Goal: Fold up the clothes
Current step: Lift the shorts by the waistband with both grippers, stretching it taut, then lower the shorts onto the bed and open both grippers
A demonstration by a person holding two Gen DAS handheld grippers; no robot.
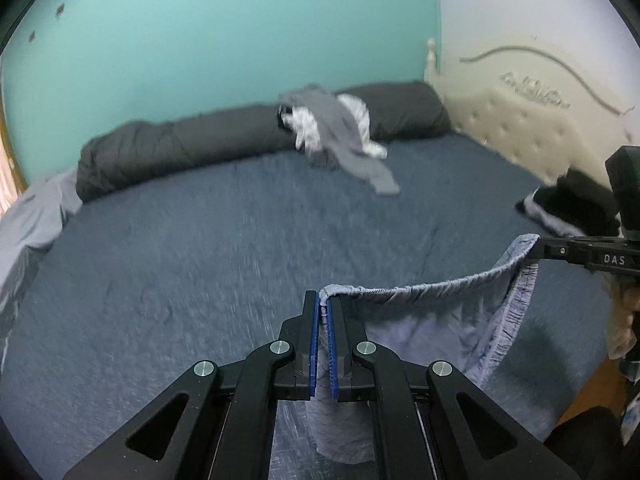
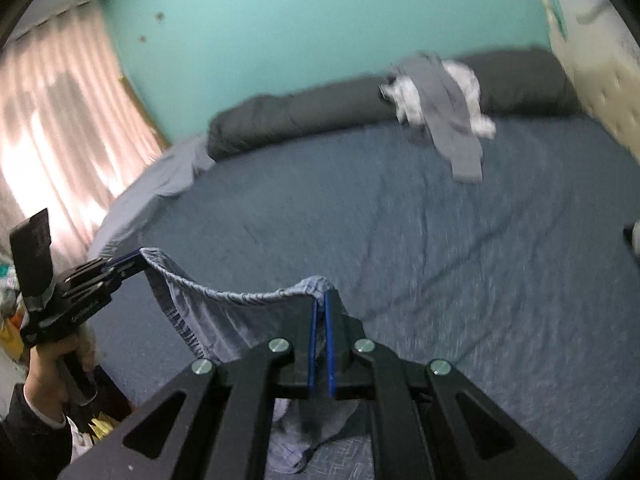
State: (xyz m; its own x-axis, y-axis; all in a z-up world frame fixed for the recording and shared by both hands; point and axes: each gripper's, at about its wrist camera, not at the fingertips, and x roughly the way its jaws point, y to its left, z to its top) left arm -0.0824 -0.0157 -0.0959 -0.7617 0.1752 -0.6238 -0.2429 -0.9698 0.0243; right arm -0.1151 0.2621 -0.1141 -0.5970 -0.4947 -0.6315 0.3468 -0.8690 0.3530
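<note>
A light blue garment with an elastic waistband [image 1: 432, 320] hangs stretched between both grippers above the bed. My left gripper [image 1: 325, 300] is shut on one end of the waistband, with the cloth drooping below its fingers. At the right edge of the left wrist view, my right gripper [image 1: 534, 249] pinches the other end. In the right wrist view the right gripper [image 2: 322, 298] is shut on the garment [image 2: 224, 312]. The left gripper [image 2: 138, 261] grips the far corner there, held by a hand [image 2: 44, 364].
A blue bed sheet [image 1: 200, 260] spreads under the garment. A pile of grey and white clothes [image 1: 336, 136] leans on a dark rolled blanket [image 1: 180, 148] by the teal wall. A dark garment [image 1: 568, 200] lies near the cream headboard [image 1: 520, 120]. Pink curtains [image 2: 52, 120] hang at left.
</note>
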